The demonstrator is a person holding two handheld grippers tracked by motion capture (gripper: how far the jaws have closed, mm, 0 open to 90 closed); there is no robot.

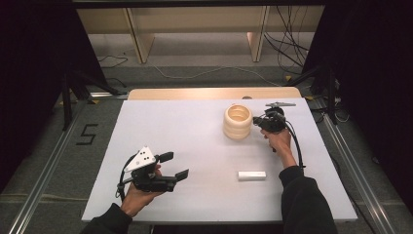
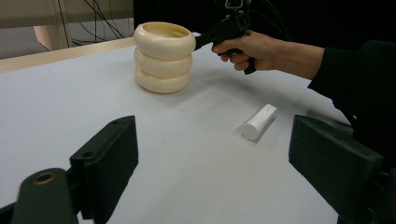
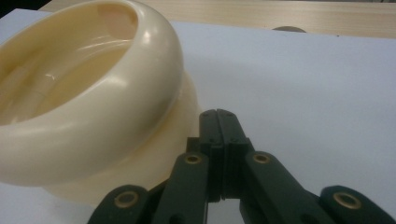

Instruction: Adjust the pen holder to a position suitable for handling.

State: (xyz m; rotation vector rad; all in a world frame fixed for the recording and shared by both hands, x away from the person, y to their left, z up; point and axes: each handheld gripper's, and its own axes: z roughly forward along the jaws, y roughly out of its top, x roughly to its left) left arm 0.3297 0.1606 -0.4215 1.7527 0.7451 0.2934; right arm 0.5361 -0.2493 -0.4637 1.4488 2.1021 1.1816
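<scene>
Jaws of the right gripper (image 3: 219,116) pressed together beside the cream ringed vase (image 1: 237,122) — left gripper (image 1: 174,165) spread, empty.

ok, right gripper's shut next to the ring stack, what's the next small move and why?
Probably open the right gripper before closing in. Its fingers are pressed together with nothing between them, just beside the cream ring stack, so they can't take the rim as they are. The left gripper sits open, well away.
</scene>
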